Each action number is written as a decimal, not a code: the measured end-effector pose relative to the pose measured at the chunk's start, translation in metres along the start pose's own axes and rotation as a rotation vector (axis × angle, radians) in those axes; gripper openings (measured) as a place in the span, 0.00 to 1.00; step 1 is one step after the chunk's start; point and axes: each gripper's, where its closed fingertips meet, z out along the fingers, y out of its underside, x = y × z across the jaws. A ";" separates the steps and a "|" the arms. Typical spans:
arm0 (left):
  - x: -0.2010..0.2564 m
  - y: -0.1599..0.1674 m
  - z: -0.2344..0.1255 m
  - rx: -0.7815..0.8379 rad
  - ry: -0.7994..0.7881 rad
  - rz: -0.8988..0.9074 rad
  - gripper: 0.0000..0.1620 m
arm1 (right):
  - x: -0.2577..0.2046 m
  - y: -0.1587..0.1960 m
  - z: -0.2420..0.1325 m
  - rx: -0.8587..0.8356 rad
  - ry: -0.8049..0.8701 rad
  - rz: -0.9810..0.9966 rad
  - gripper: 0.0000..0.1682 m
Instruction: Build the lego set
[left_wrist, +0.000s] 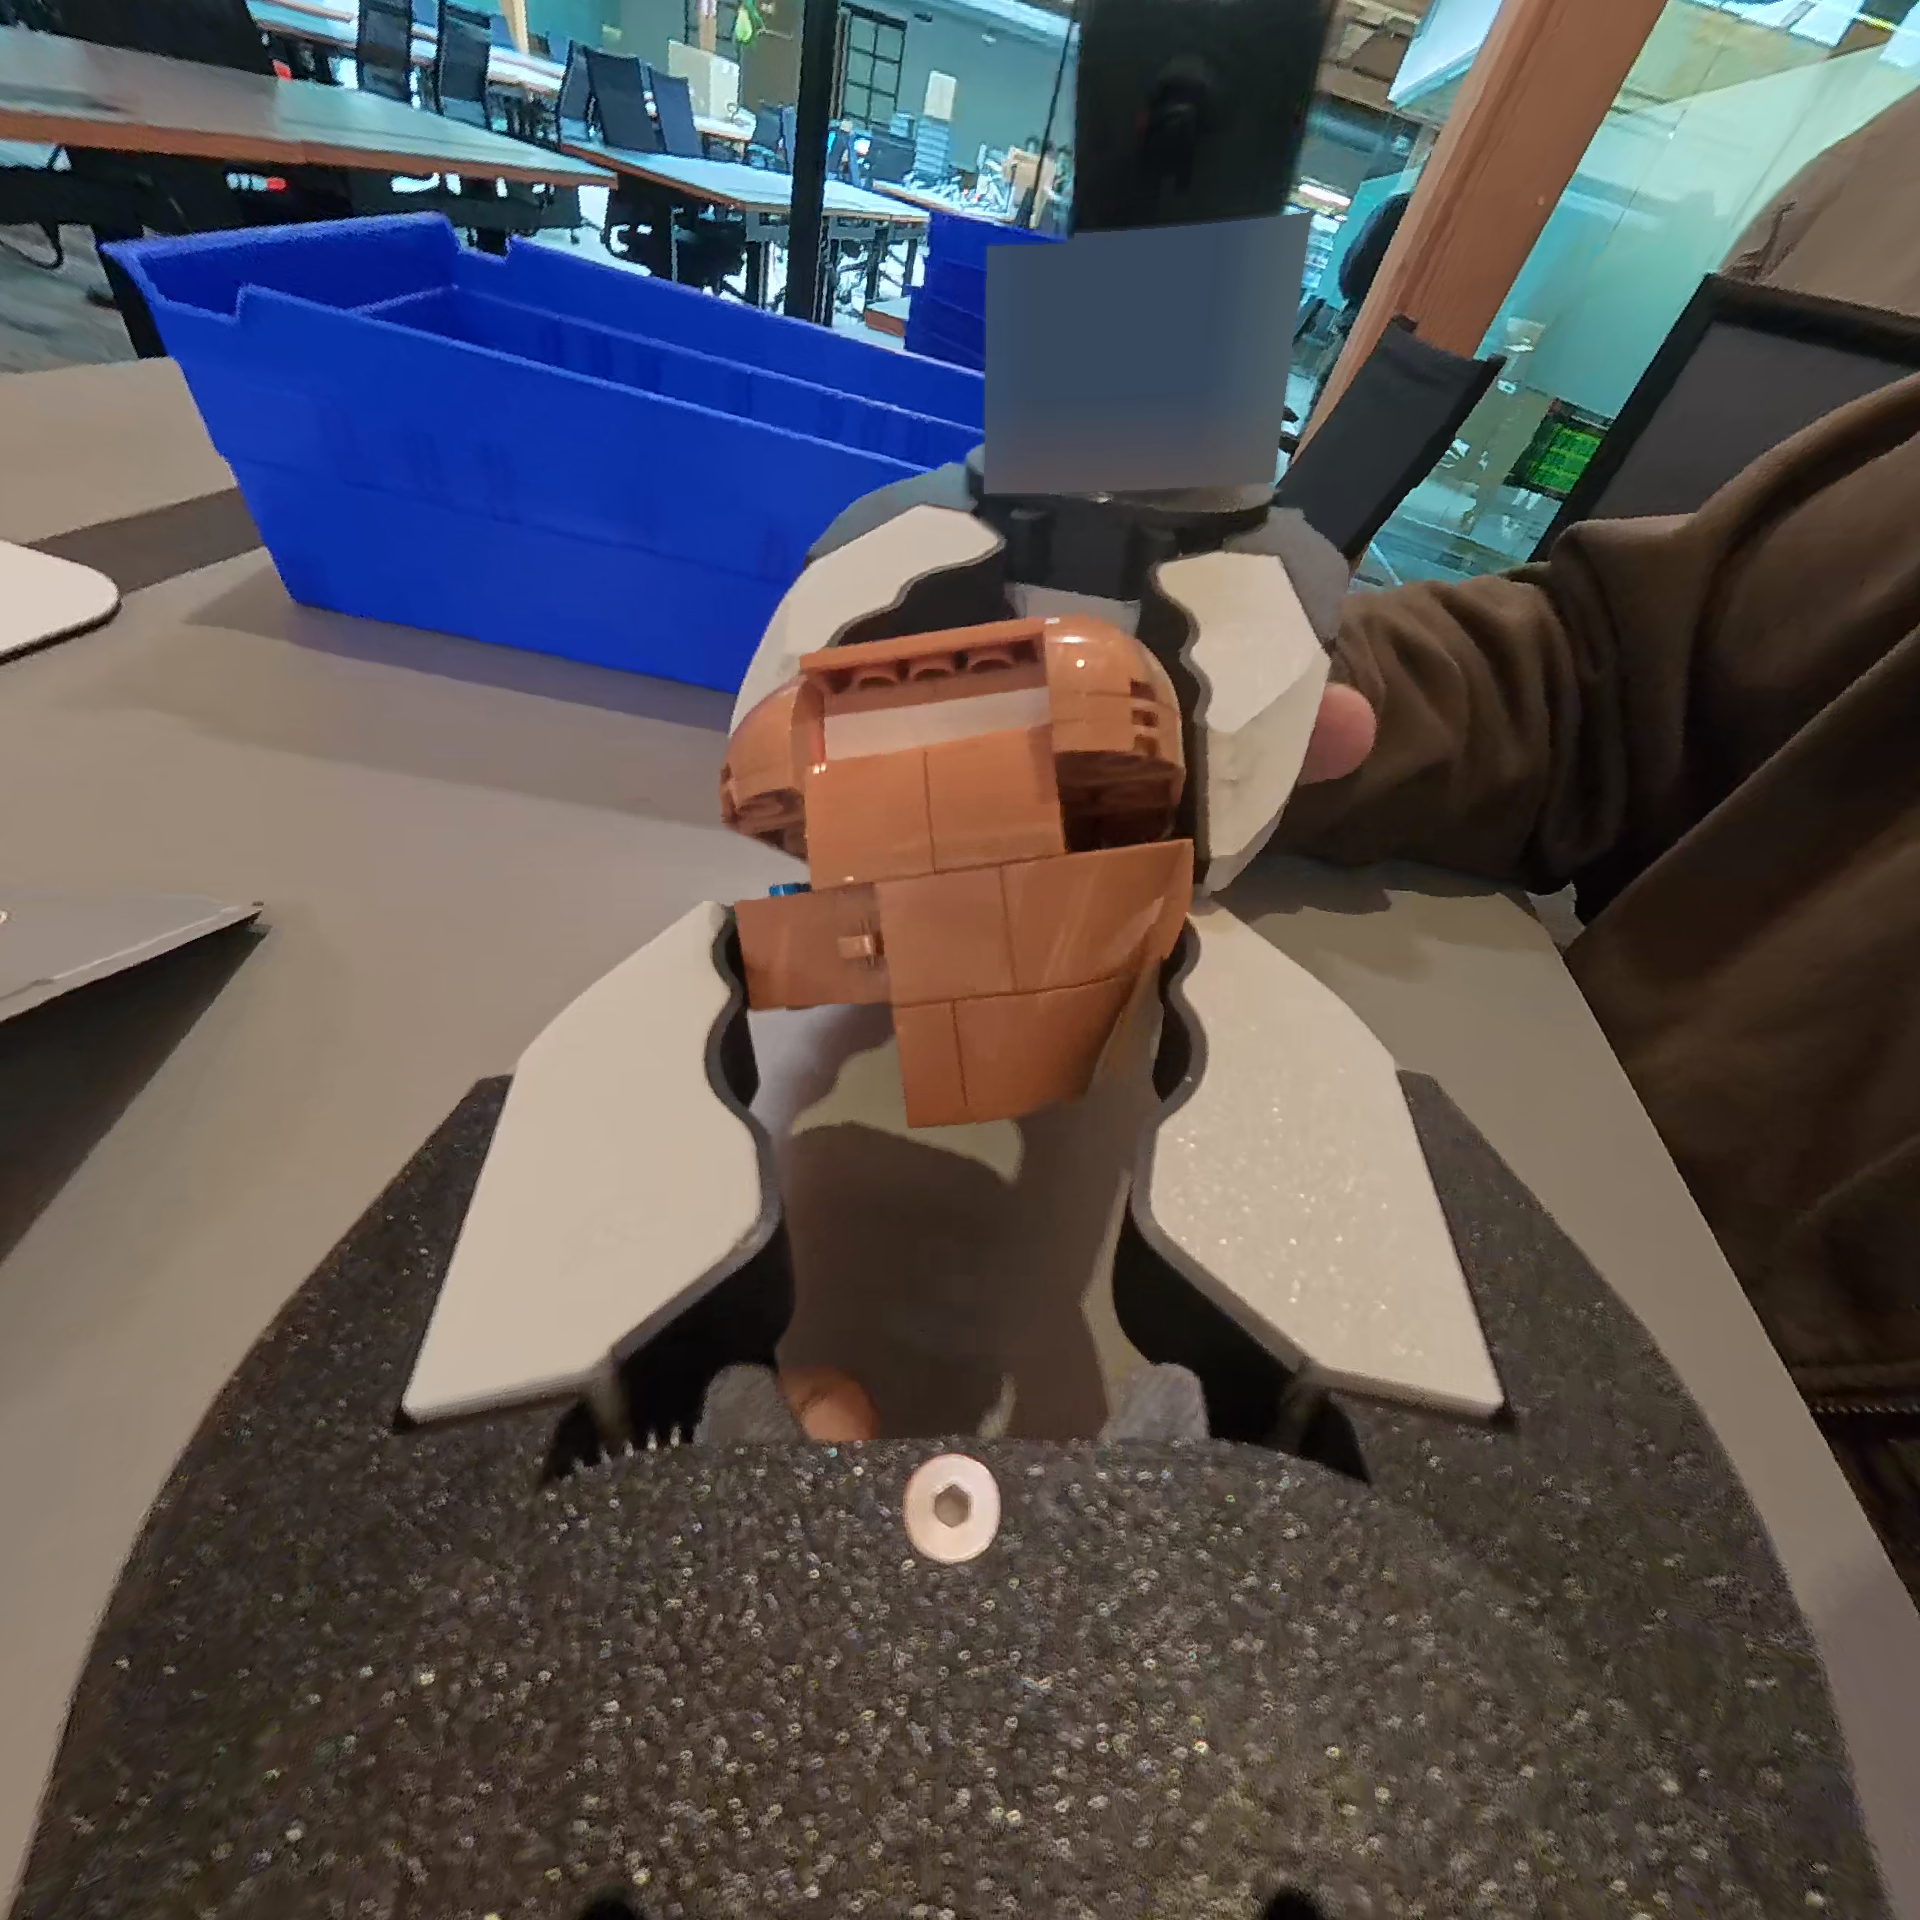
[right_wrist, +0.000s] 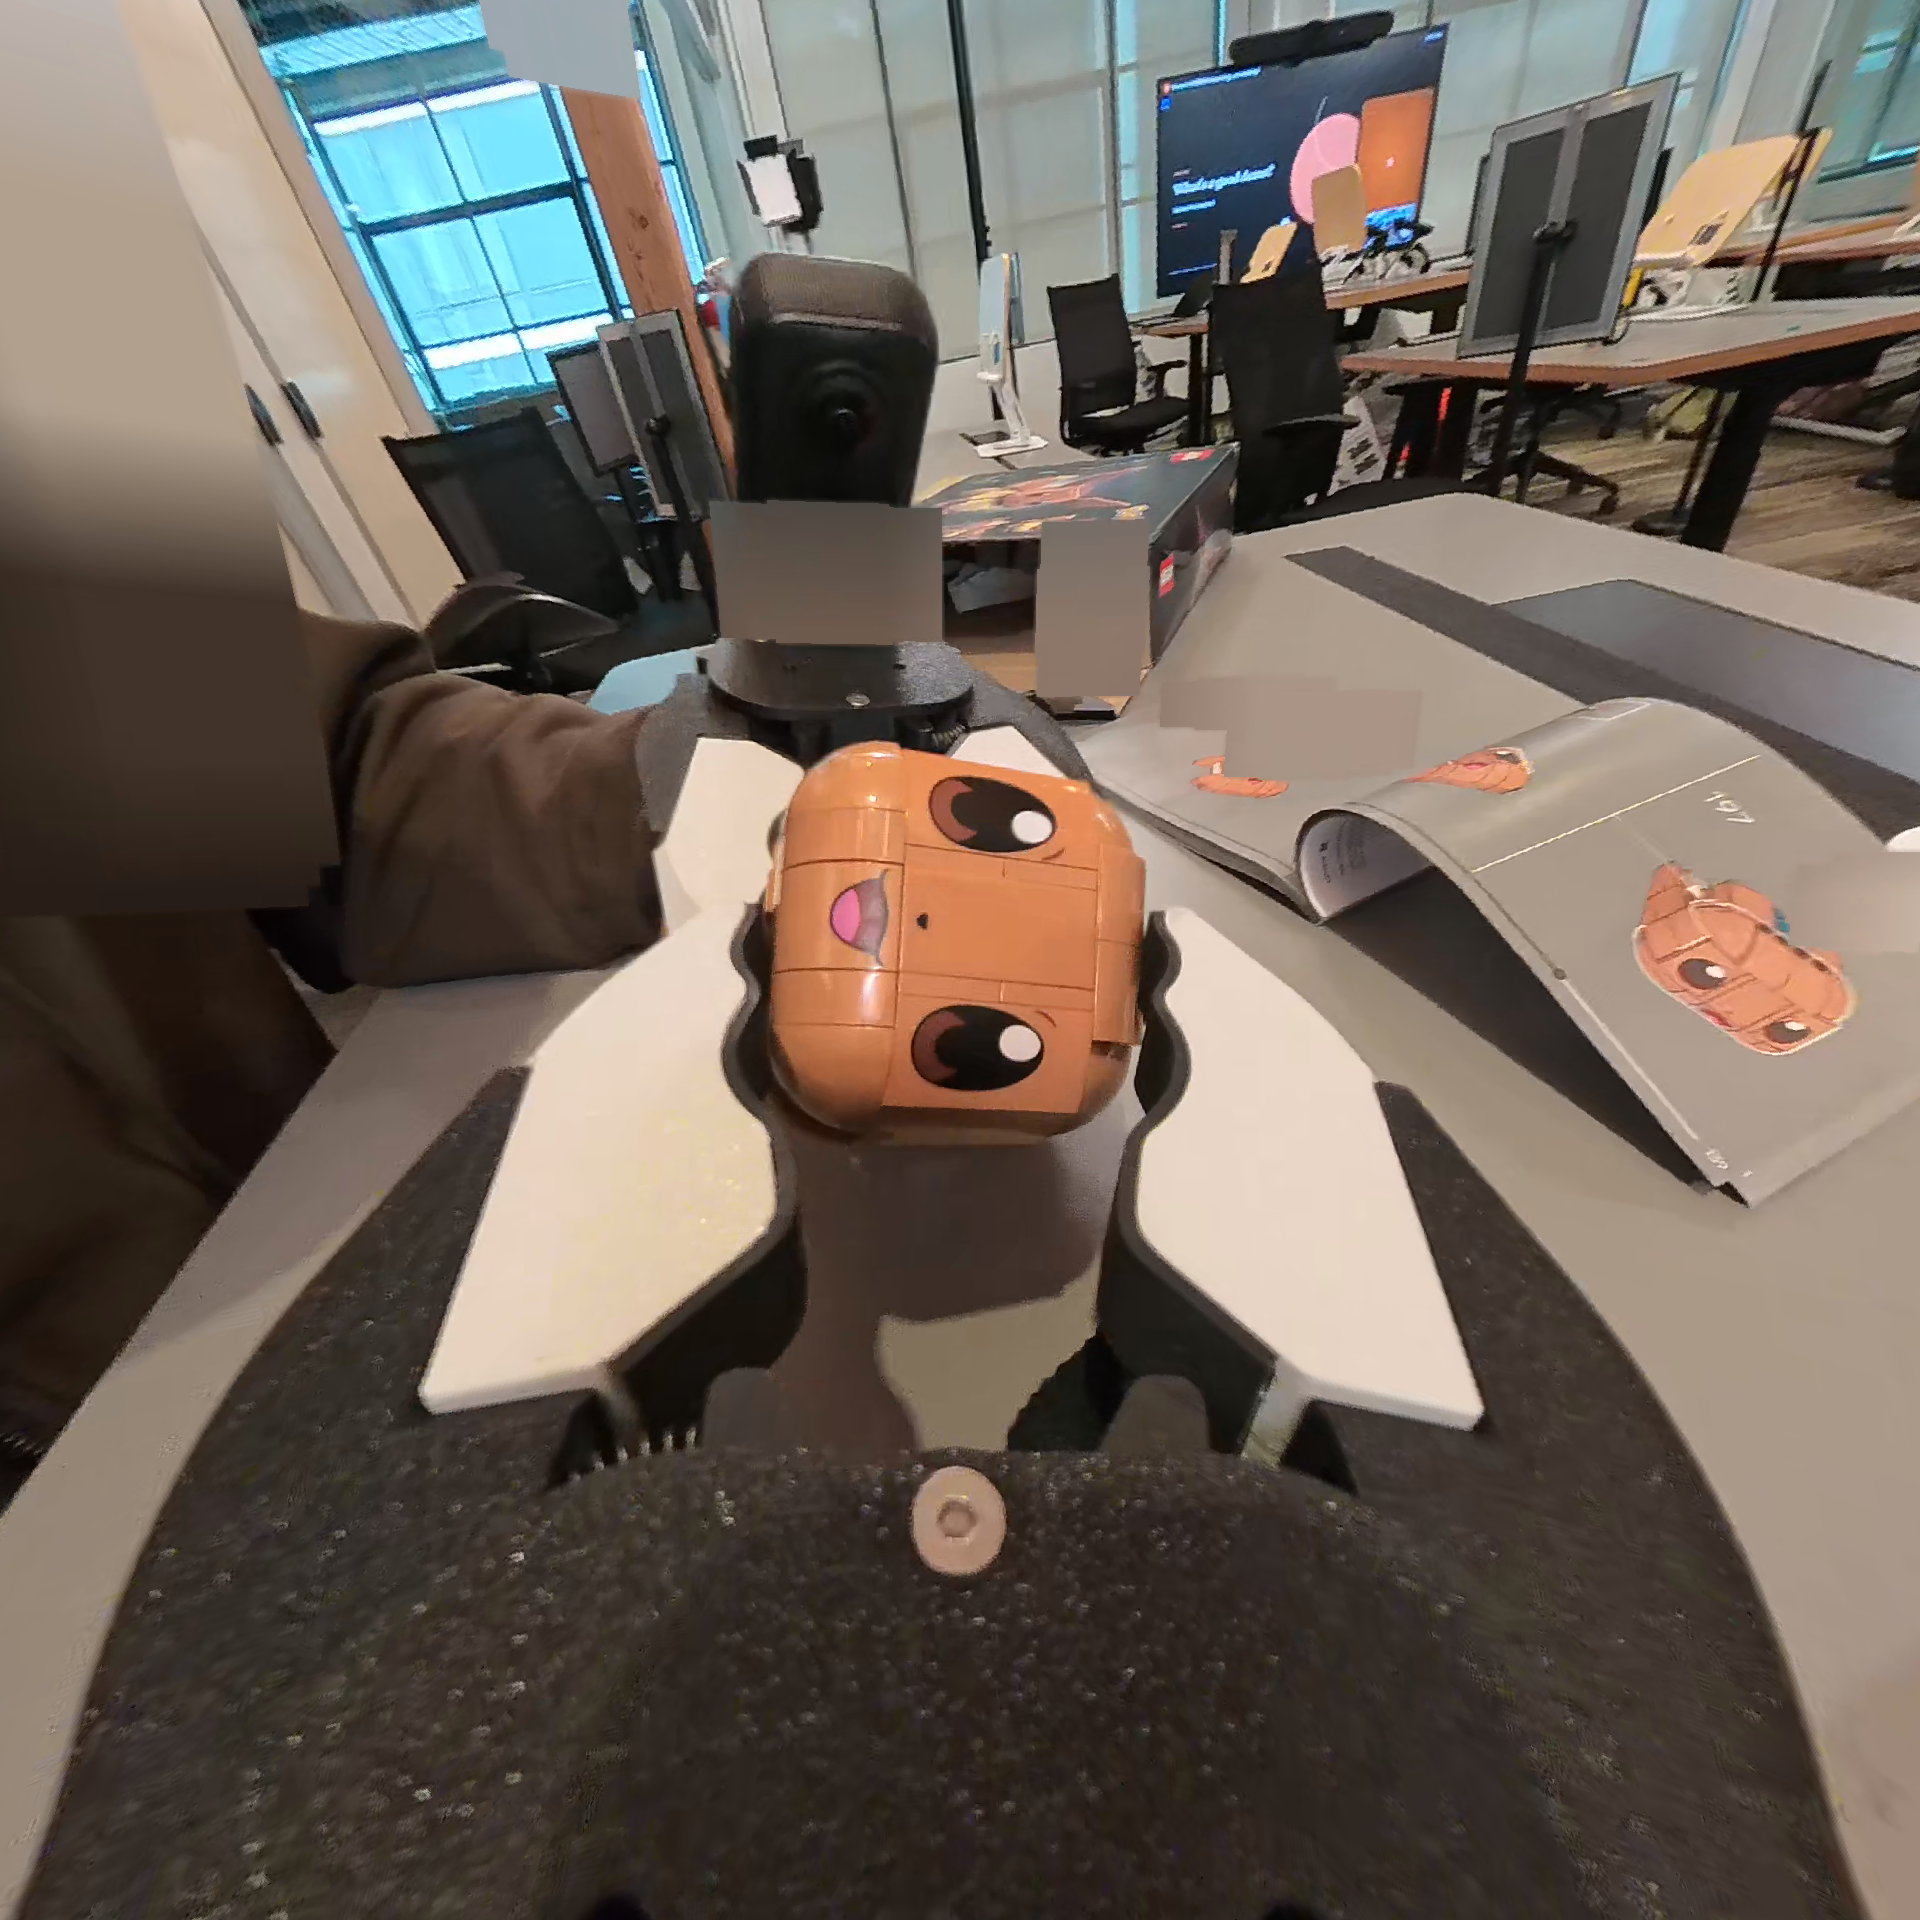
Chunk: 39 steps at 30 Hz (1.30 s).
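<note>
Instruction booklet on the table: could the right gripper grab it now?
Probably not yet: the path to the booklet looks free, but the right gripper has its jaws full, clamped on the lego head.

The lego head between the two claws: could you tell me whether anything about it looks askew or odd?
The lego head is turned on its side, eyes stacked one above the other and mouth pointing left, held off the table by the right claw and the left claw. Its back shows open gaps, which suggests it is unfinished. Nothing looks broken.
</note>
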 end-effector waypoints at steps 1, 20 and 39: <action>-0.001 0.001 0.000 -0.006 -0.005 -0.008 0.47 | 0.001 0.000 0.000 -0.002 0.010 -0.012 0.41; 0.003 -0.004 -0.007 -0.007 -0.001 0.091 0.46 | -0.003 0.000 -0.007 -0.059 -0.044 -0.025 0.41; 0.018 -0.023 -0.011 0.185 0.115 0.017 0.45 | -0.014 -0.013 -0.007 -0.127 -0.027 0.103 0.41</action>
